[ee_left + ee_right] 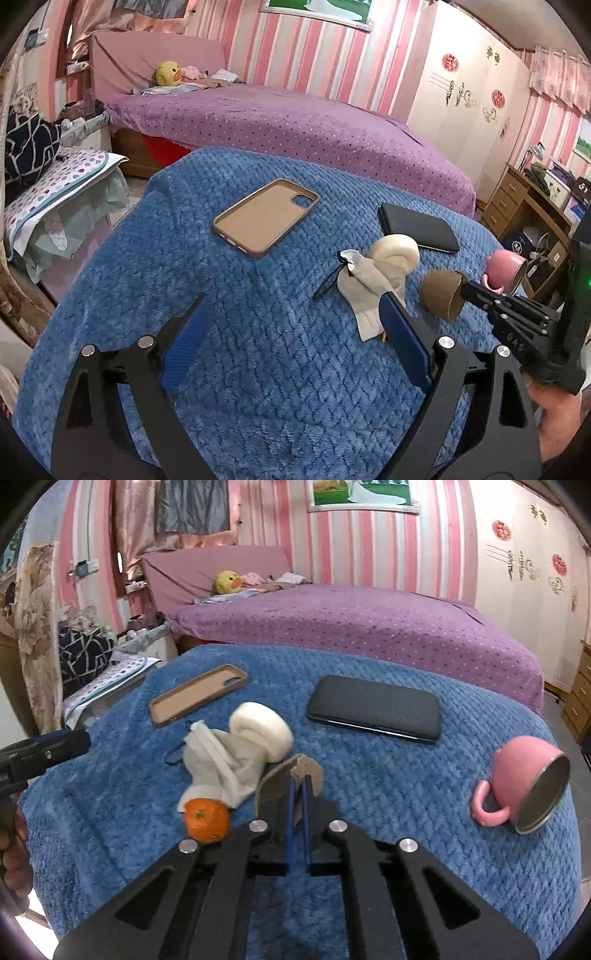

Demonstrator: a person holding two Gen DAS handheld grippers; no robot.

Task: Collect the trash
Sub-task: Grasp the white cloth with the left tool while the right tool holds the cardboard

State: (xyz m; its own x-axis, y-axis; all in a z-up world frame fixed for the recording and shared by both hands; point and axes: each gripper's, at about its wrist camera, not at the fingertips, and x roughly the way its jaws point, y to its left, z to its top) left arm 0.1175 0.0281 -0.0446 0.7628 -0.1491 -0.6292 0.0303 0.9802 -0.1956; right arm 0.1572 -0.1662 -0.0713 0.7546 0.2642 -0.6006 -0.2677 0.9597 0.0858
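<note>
- The right hand-held gripper [297,781] is clenched on the brown paper cup [291,775], pinching its torn rim between the blue pads; in the right wrist view the cup sits near centre, just at 5 o'clock of the crumpled white cloth [225,764].
- The left hand-held gripper [291,317] is released, jaws spread wide, hovering over the blue blanket [258,369] on the table.
- Judgement: the thin cardboard will crush or tear, so lift straight up and keep the pinch steady.
- Clear the orange [207,819] at 9 o'clock of the cup and the cloth beside it; dragging sideways could roll the fruit.
- The phone [375,709], the phone case [197,694] and the pink mug [524,782] at 3 o'clock look like keepers; leave them.
</note>
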